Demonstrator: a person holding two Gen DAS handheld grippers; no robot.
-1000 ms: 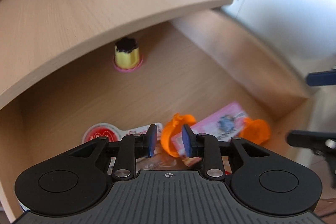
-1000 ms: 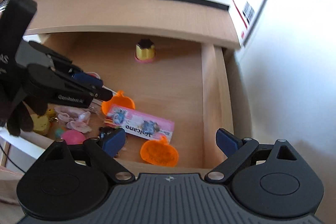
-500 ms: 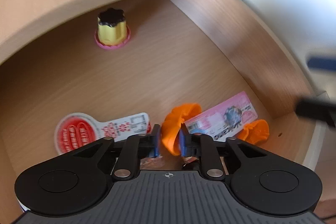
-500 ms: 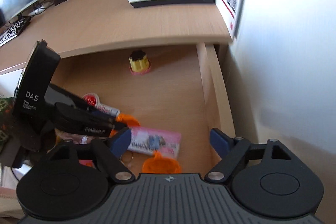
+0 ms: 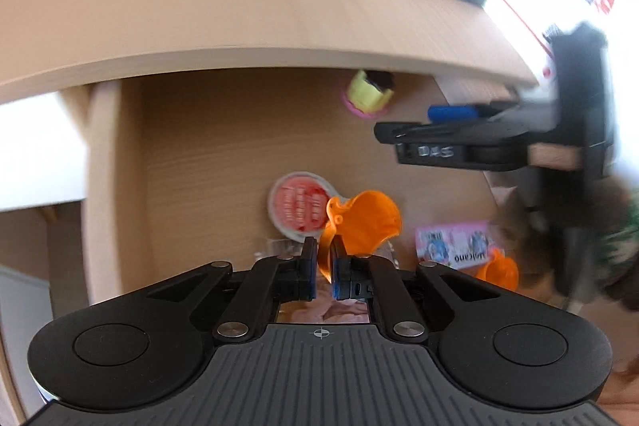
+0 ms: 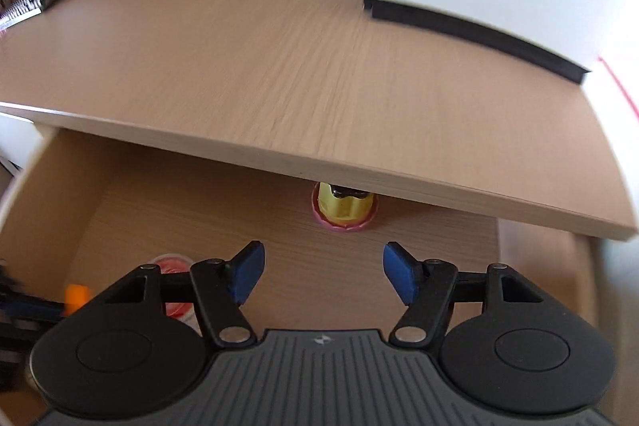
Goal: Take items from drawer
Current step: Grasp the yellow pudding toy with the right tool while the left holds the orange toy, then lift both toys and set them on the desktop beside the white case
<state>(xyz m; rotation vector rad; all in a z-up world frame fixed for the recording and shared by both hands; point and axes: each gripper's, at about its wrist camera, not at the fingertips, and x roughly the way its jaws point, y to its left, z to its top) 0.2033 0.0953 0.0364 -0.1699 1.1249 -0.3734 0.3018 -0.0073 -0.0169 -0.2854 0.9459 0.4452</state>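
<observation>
Left claw (image 5: 324, 268) clenched on orange pumpkin piece (image 5: 365, 222), raised clear of drawer floor (image 5: 207, 162). Right claw (image 6: 323, 276) spread, empty, jaws just narrowing, aimed at yellow pudding cup (image 6: 344, 207) at drawer back, half under desk edge (image 6: 279, 154). Step: lift-out left, approach right. Next: reach under edge, straddle cup, squeeze.

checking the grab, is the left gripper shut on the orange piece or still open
Shut on it: the left gripper pinches the orange piece by its edge.
</observation>
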